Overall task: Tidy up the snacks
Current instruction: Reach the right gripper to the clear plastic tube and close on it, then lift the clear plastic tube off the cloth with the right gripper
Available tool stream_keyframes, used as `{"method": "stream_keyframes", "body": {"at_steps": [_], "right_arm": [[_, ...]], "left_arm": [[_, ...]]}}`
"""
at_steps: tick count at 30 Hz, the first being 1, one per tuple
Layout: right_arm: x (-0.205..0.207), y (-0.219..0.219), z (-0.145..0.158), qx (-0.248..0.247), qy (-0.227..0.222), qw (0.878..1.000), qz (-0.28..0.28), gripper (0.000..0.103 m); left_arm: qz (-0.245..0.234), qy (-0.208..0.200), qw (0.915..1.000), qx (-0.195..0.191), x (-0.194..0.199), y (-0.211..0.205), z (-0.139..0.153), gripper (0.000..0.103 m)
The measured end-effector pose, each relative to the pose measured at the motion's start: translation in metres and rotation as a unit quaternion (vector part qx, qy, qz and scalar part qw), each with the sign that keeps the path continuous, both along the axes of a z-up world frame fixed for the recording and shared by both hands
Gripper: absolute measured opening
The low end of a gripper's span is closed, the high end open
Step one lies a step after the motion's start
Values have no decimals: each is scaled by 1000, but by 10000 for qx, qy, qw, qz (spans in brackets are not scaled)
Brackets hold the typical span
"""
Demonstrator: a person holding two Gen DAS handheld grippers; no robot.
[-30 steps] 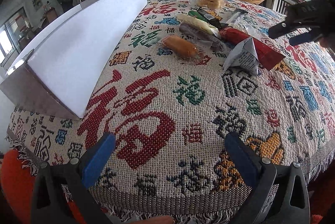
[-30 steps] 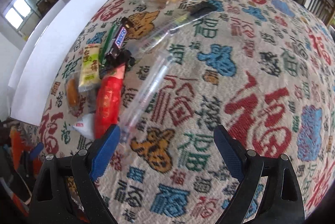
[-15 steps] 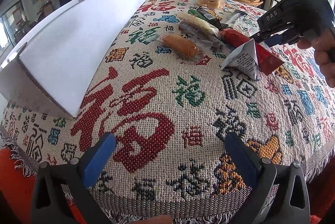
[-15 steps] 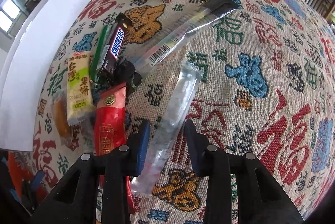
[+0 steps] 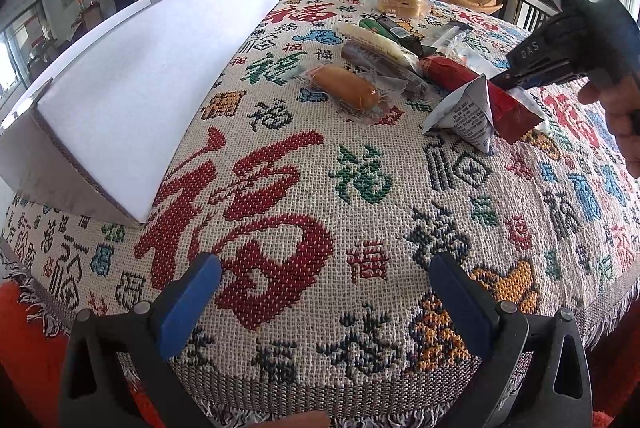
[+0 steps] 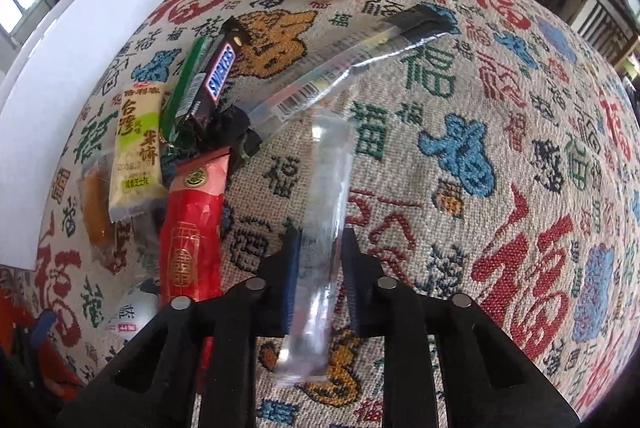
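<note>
One clear sachet (image 6: 326,228) pinched lengthwise, pointing away from right gripper (image 6: 320,256)

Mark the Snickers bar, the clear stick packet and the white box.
Snickers bar (image 6: 219,72): right wrist view, on the blue logo.
clear stick packet (image 6: 329,183): right wrist view, mid-length, above the jaws.
white box (image 5: 152,75): left wrist view, on its long white side wall.
</note>
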State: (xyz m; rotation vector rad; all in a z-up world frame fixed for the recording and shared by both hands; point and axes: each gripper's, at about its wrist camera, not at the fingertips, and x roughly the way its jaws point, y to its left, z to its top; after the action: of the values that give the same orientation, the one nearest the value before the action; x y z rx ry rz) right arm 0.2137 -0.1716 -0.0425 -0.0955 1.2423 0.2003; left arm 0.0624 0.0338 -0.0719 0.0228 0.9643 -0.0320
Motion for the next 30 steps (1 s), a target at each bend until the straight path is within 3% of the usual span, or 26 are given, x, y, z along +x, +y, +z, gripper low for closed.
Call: {"method": "stream_keyframes", "body": {"at_steps": [7,11,14,17,19,25,30], "right_arm": [[2,-51,2,-389,-127,9977,-543,19],[3,-101,2,-567,-158,9928,-1046,19],[-4,-130,0,-442,-238,9912,-1226,23],[-15,-139,-1,-317,-467,9907,-1240,39],[-23,-141,-2,-319,-636,9896,-1251,59],[-34,-145,-9,-117,-1071,9837,-1441,72],[-43,-142,-12,-133,-1377,9795,-1466,75]], "left_arm": [[-5,11,10000,-3,0,0,0,103],[-4,8,10000,-5,0,1,0,103],[3,-4,10000,-8,0,0,0,103],[11,-16,10000,-10,0,0,0,103],[15,-26,10000,-12,0,0,0,103],[17,-33,10000,-20,-1,0,0,103],[21,-33,10000,-23,-1,0,-1,103]]}}
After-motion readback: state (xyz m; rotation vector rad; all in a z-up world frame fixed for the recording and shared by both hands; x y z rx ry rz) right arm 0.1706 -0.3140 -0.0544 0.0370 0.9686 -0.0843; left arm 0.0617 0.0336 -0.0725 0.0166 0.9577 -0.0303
